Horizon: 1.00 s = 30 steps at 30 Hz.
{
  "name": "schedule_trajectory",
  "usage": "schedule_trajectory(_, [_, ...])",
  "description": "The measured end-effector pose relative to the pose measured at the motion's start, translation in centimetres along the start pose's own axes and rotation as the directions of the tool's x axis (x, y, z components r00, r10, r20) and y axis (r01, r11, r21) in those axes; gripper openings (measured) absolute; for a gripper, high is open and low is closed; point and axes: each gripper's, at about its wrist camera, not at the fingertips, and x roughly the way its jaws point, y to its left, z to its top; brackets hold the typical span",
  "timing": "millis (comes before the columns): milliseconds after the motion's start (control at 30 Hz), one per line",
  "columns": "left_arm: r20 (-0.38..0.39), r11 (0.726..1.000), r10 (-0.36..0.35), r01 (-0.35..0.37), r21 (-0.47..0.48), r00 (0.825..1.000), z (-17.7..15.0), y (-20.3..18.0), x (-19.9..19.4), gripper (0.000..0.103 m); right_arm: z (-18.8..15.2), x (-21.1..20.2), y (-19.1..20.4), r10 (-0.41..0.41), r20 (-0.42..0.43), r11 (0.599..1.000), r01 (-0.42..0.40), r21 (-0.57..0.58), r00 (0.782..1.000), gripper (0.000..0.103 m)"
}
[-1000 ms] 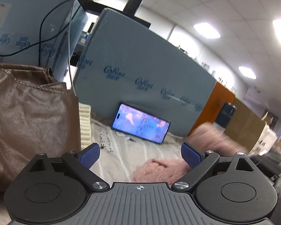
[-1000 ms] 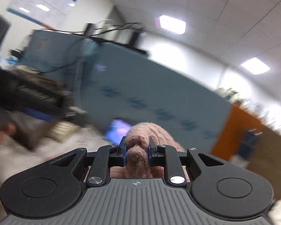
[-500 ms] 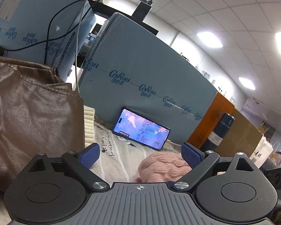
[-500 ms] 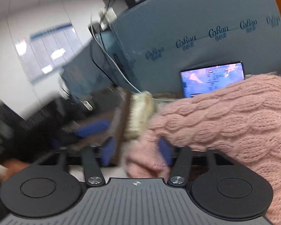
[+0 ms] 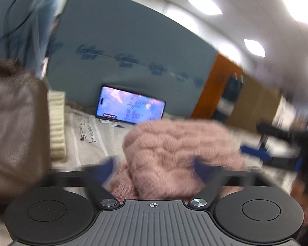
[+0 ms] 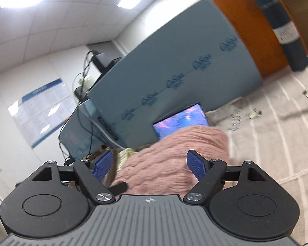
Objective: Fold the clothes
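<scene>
A fuzzy pink cable-knit sweater (image 5: 174, 149) lies bunched on the striped cloth surface (image 5: 88, 141). My left gripper (image 5: 154, 169) is open, its blue pads on either side of the sweater's near edge, blurred by motion. In the right wrist view the sweater (image 6: 170, 160) lies between and beyond the blue pads of my right gripper (image 6: 148, 165), which is open and holds nothing. The right gripper also shows at the right edge of the left wrist view (image 5: 277, 149).
A brown leather garment (image 5: 14, 127) and a cream knit piece (image 5: 56, 125) lie at the left. A lit phone (image 5: 130, 107) leans on a blue foam board (image 5: 123, 47). A dark bottle (image 6: 281, 26) stands by an orange panel (image 6: 246, 28).
My right gripper has opened and let go of the pink sweater, which now lies in a heap. My left gripper has moved in toward the sweater.
</scene>
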Motion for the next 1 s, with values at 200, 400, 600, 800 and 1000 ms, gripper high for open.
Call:
schedule_trajectory(200, [0.041, 0.998, 0.059, -0.060, 0.008, 0.997, 0.4, 1.0, -1.2, 0.018, -0.7, -0.1, -1.0, -0.067, -0.014, 0.998, 0.067, -0.010, 0.998, 0.079])
schedule_trajectory(400, [-0.019, 0.989, 0.142, -0.143, -0.039, 0.990, -0.1, 2.2, 0.2, 0.062, -1.6, 2.0, -2.3, -0.176, -0.128, 0.984, 0.179, 0.010, 0.976, 0.079])
schedule_trajectory(600, [-0.034, 0.960, 0.025, -0.034, -0.277, 0.999, 0.4, 4.9, -1.1, 0.086, -1.8, 2.1, -3.5, -0.150, -0.154, 0.983, 0.163, 0.080, 0.977, 0.079])
schedule_trajectory(800, [-0.132, 0.970, -0.013, -0.019, -0.243, 0.991, -0.9, 2.8, 0.4, 0.091, -2.0, 2.3, -3.5, -0.109, -0.171, 0.986, 0.128, 0.105, 0.979, 0.079])
schedule_trajectory(1000, [-0.081, 0.993, 0.039, -0.047, -0.106, 0.996, -1.1, -0.2, 0.4, 0.054, -2.3, 2.3, -2.9, -0.104, -0.177, 0.988, 0.121, 0.091, 0.979, 0.058])
